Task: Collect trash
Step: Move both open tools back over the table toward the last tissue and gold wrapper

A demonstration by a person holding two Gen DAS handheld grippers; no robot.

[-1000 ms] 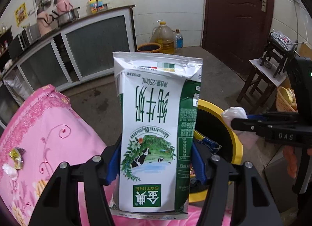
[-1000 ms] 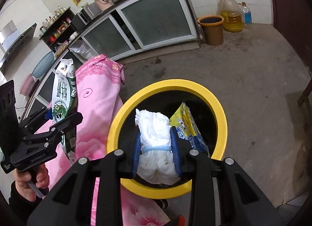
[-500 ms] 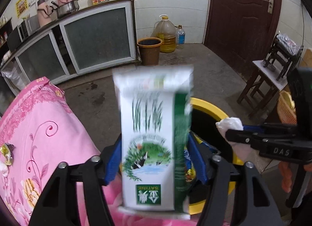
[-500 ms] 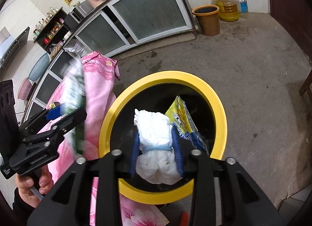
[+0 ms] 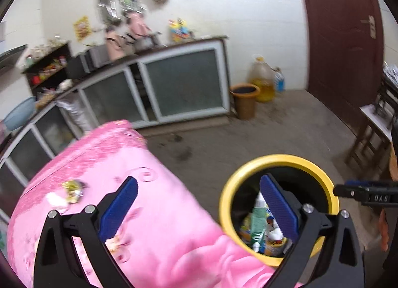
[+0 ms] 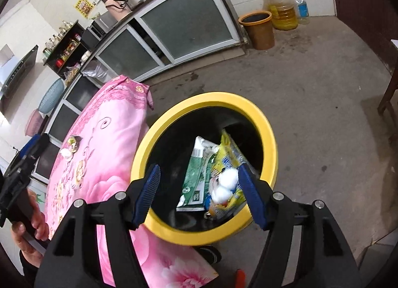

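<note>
Bin (image 6: 270,138): yellow rim, black inside. Tablecloth (image 6: 104,153): pink, floral and swirl print. Milk carton (image 6: 195,179): green and white. Snack bag (image 6: 230,161): yellow with blue lettering. Tissue wad (image 6: 225,184): white. Gripper pads (image 6: 149,189): blue, ribbed; frames black. Bucket (image 6: 258,29): brown.

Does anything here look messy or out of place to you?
Yes: a crumpled gold wrapper and a small white scrap lie on the pink tablecloth, though other trash, a green milk carton and white tissue wads, already sits in the yellow-rimmed bin. Nothing looks spilled or broken.
</note>
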